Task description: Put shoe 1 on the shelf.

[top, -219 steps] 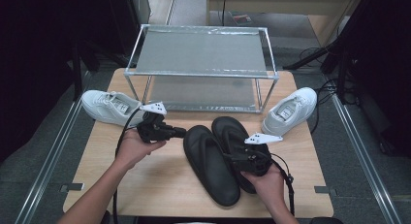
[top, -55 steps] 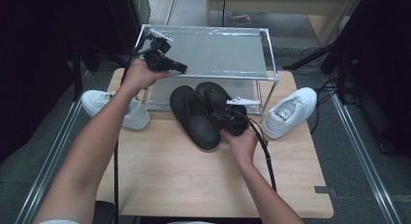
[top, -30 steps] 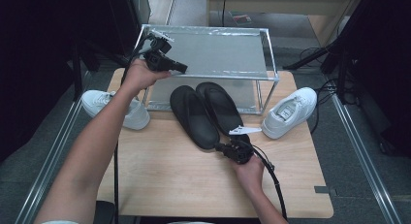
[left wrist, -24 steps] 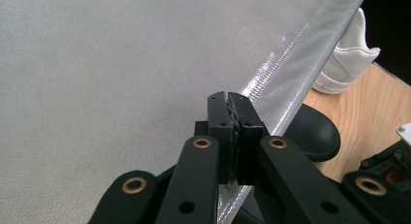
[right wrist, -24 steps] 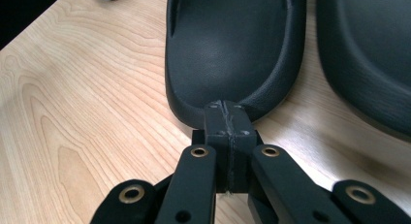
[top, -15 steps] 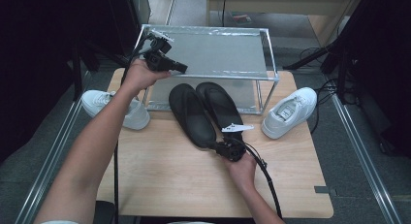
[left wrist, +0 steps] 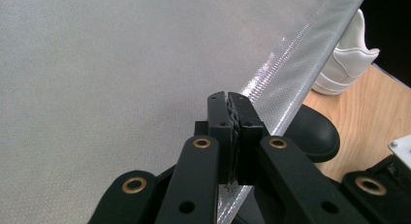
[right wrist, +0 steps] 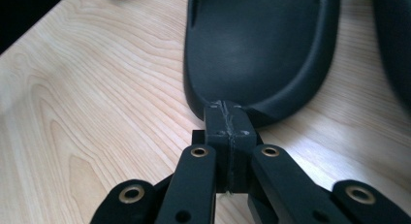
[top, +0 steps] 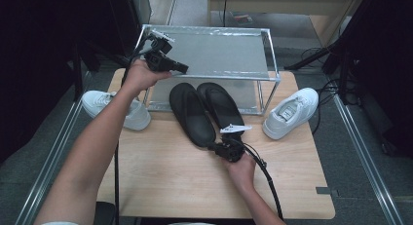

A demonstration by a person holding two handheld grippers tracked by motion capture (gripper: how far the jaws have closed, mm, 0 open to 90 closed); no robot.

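Right gripper (top: 220, 148) pressed together, nothing pinched, at the left black slipper's (top: 191, 113) heel.
Left gripper (top: 181, 67), also pressed together, is held over the rack's top shelf (top: 224, 52).

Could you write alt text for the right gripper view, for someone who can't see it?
A shut black right gripper touches the heel rim of a black slipper lying on a pale wooden table. A second dark slipper edges in beside it.
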